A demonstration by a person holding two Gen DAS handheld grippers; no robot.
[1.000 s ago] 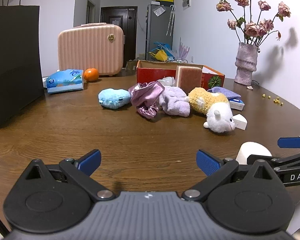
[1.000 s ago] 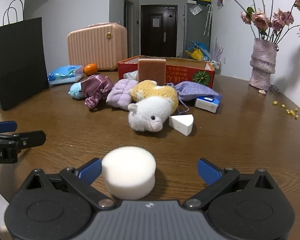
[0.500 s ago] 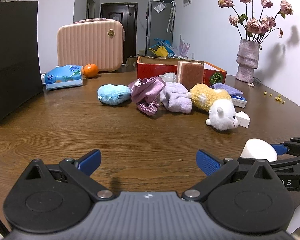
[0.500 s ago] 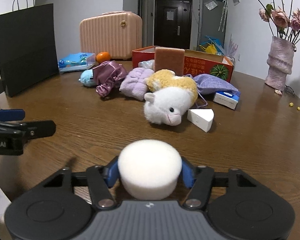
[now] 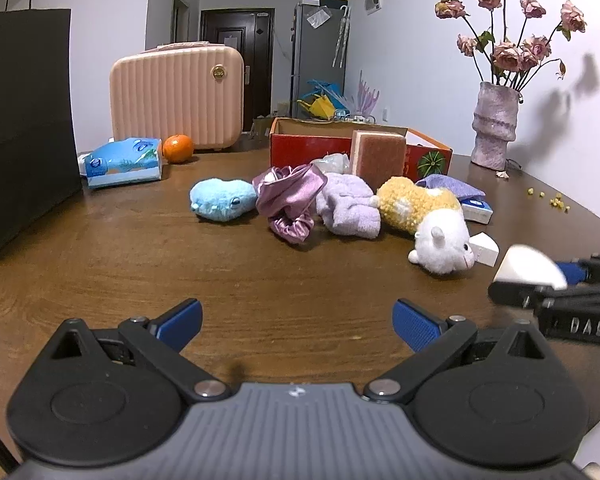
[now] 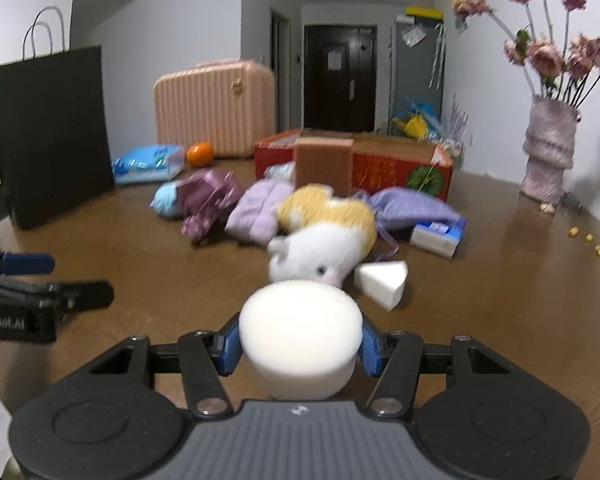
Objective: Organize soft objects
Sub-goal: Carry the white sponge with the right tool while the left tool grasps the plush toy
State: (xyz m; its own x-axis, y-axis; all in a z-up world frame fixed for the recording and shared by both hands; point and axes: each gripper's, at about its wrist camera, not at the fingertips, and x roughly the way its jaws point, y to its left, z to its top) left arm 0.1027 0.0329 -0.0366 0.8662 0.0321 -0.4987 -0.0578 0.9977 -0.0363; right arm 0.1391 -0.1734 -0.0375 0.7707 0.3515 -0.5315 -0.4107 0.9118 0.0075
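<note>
Right claw [image 6: 299,350] clamped on the round white foam puck [image 6: 300,336] — blue pads pressed into both its sides, jaws having just closed in on it. Puck is lifted off the brown wooden counter [image 6: 500,300]; right wrist view shows it dead centre between the fingers. Left wrist view only catches it at the far right edge, as a white blur [image 5: 530,266] sitting in the right claw [image 5: 548,280].

Left claw [image 5: 298,322] wide, nothing between the blue pads, bare counter [image 5: 180,264] under it. From the right wrist view only one of its fingers [image 6: 28,264] shows at the left edge — width can't be read there.

Soft pile sits mid-counter in front of the red cardboard box [image 5: 300,148]: light blue plush [image 5: 222,200], mauve satin scrunchie bundle [image 5: 288,200], lilac fuzzy cloth [image 5: 348,208], yellow-and-white plush animal [image 5: 428,220], white foam wedge [image 5: 484,248] just beside the animal's head. Brown sponge block [image 5: 378,156] stands upright against the box.

Left view only — the plush animal's full body, side-on. Right view shows its face head-on [image 6: 320,256], right behind the puck, plus the lavender pouch [image 6: 412,208] and small blue-white carton [image 6: 440,236] in full. Right view is motion-blurred.
</note>
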